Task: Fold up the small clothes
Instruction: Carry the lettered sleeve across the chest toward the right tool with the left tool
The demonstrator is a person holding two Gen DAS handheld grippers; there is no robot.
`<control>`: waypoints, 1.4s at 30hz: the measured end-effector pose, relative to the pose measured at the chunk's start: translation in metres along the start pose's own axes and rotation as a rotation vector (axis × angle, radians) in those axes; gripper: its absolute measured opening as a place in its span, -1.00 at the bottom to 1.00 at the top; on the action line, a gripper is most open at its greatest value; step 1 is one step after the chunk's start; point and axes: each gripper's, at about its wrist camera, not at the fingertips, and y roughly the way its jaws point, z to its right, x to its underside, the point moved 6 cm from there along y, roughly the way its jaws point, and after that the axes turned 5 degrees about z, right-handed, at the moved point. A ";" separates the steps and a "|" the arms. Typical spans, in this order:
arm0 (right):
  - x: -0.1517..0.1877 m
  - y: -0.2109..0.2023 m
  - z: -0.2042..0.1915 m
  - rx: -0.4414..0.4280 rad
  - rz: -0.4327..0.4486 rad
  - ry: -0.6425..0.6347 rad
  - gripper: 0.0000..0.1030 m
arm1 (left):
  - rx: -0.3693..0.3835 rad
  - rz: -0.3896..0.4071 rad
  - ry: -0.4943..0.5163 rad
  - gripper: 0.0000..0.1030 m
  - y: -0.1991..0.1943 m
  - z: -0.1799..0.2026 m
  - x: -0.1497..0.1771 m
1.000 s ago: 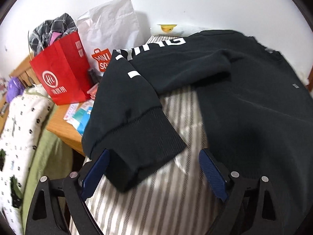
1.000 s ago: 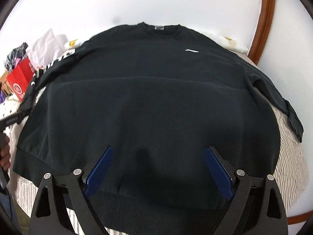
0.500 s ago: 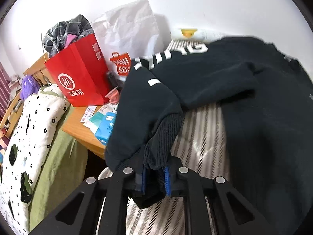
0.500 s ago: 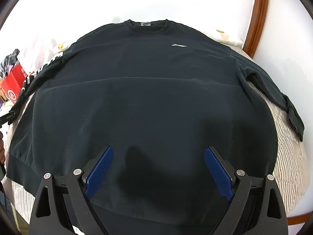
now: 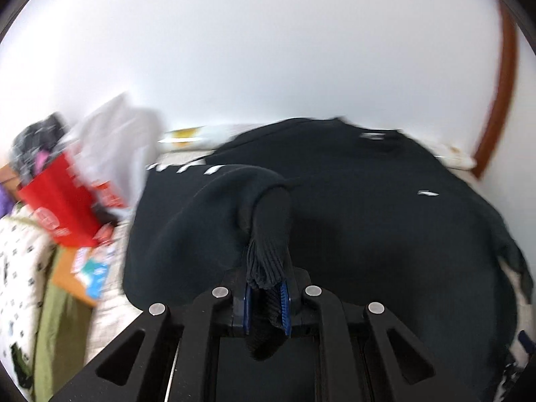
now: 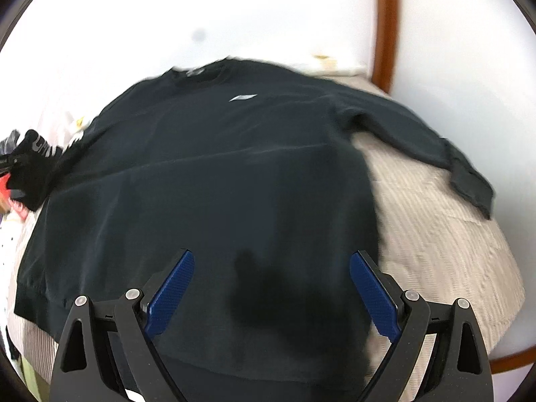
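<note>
A black sweatshirt [image 6: 234, 174] with a small white chest logo lies spread flat on a striped bed cover [image 6: 435, 241]. My left gripper [image 5: 266, 296] is shut on the ribbed cuff [image 5: 269, 251] of the lettered sleeve [image 5: 207, 207] and holds it lifted over the body of the sweatshirt [image 5: 385, 234]. In the right wrist view that raised sleeve [image 6: 37, 157] shows at the far left. My right gripper [image 6: 271, 288] hangs open above the lower body of the sweatshirt with nothing between its fingers. The other sleeve [image 6: 435, 147] lies stretched out to the right.
A red paper bag [image 5: 63, 207] and a white bag [image 5: 114, 140] stand on a wooden side table [image 5: 70, 281] at the left, with small packets beside them. A patterned pillow [image 5: 16, 268] lies further left. A white wall and a brown bed frame [image 6: 385, 26] close the far side.
My left gripper closed on the sleeve cuff, then rose and swung right over the sweatshirt, carrying the sleeve. My right gripper stayed open and shifted right across the sweatshirt.
</note>
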 end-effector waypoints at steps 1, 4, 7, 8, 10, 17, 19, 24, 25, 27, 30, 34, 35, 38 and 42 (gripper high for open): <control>-0.002 -0.004 0.007 -0.003 0.011 0.005 0.81 | 0.027 0.001 0.018 -0.76 0.002 0.021 -0.003; -0.006 -0.012 0.028 0.014 0.032 0.015 0.81 | 0.104 -0.005 0.061 -0.76 0.009 0.075 -0.008; -0.007 -0.017 0.048 0.031 0.039 0.027 0.81 | 0.158 -0.013 0.105 -0.76 0.018 0.123 -0.006; -0.006 -0.018 0.055 0.037 0.041 0.033 0.81 | 0.179 -0.018 0.119 -0.76 0.021 0.139 -0.005; -0.003 -0.019 0.065 0.047 0.041 0.041 0.81 | 0.210 -0.026 0.137 -0.76 0.025 0.165 -0.002; 0.005 -0.010 0.077 0.057 0.008 0.042 0.81 | 0.308 -0.062 0.152 -0.73 0.035 0.217 0.004; 0.005 -0.007 0.073 0.049 0.001 0.038 0.81 | 0.329 -0.068 0.136 -0.66 0.035 0.215 0.004; -0.006 0.000 0.052 0.011 -0.005 0.019 0.81 | 0.333 -0.001 0.101 -0.02 0.021 0.179 -0.007; -0.010 0.002 0.045 -0.001 -0.003 0.011 0.81 | 0.311 0.027 0.098 0.13 0.015 0.162 -0.010; -0.021 0.005 0.028 -0.026 0.002 -0.006 0.81 | 0.280 0.053 0.092 0.13 0.008 0.133 -0.014; -0.041 0.015 0.000 -0.070 0.004 -0.027 0.81 | 0.234 0.054 0.061 0.16 0.007 0.087 -0.015; -0.069 0.041 -0.043 -0.130 -0.010 -0.058 0.65 | 0.138 0.010 -0.009 0.22 0.024 0.008 -0.005; -0.075 0.051 -0.053 -0.145 -0.020 -0.068 0.50 | 0.101 -0.006 -0.022 0.22 0.030 -0.013 0.000; -0.089 0.085 -0.072 -0.149 -0.060 -0.079 0.37 | 0.028 -0.048 -0.042 0.23 0.043 -0.060 0.020; -0.096 0.127 -0.070 -0.058 -0.108 -0.073 0.37 | -0.004 -0.111 -0.087 0.23 0.063 -0.104 0.044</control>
